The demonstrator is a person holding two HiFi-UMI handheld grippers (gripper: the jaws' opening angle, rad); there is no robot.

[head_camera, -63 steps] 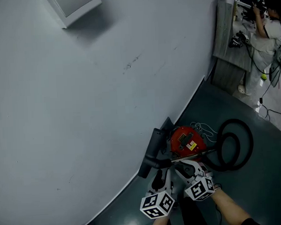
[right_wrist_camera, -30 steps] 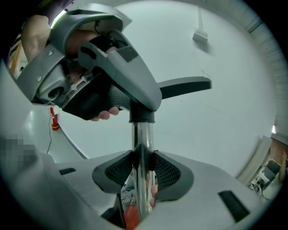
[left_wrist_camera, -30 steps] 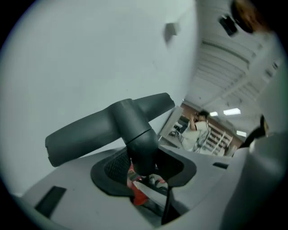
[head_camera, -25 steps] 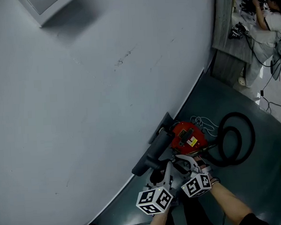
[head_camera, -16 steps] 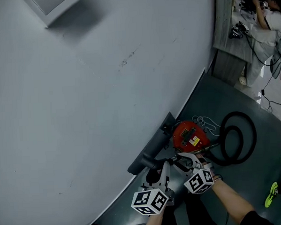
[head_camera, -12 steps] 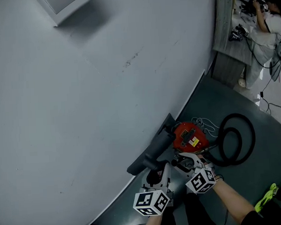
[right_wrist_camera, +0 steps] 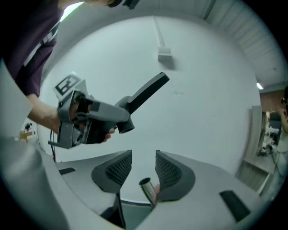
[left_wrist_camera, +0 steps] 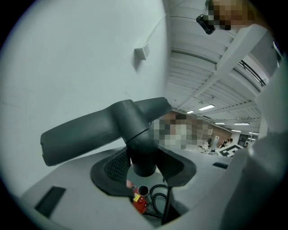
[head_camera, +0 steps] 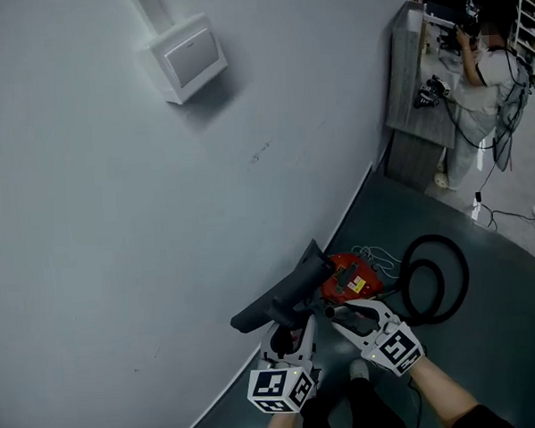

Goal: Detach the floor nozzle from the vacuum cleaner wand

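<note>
My left gripper (head_camera: 287, 328) is shut on the neck of the dark grey floor nozzle (head_camera: 281, 299) and holds it up in front of the wall. In the left gripper view the neck (left_wrist_camera: 143, 155) sits clamped between the jaws, with the wide nozzle head (left_wrist_camera: 90, 132) above. The nozzle is off the chrome wand (right_wrist_camera: 146, 189), whose open end shows between the jaws of my right gripper (right_wrist_camera: 143, 168). Those jaws are opening; the tube lies near the right pad with a gap on its left. The red vacuum body (head_camera: 350, 280) and black hose (head_camera: 437, 285) lie on the floor below.
The pale wall (head_camera: 116, 217) is close on the left, with a small box (head_camera: 188, 56) mounted high on it. A grey desk (head_camera: 417, 75) with gear and a person (head_camera: 479, 63) stand at the far right. Cables (head_camera: 500, 214) trail over the dark floor.
Both grippers have risen. The left one has lifted the nozzle up, away from the wand end by the right gripper.
</note>
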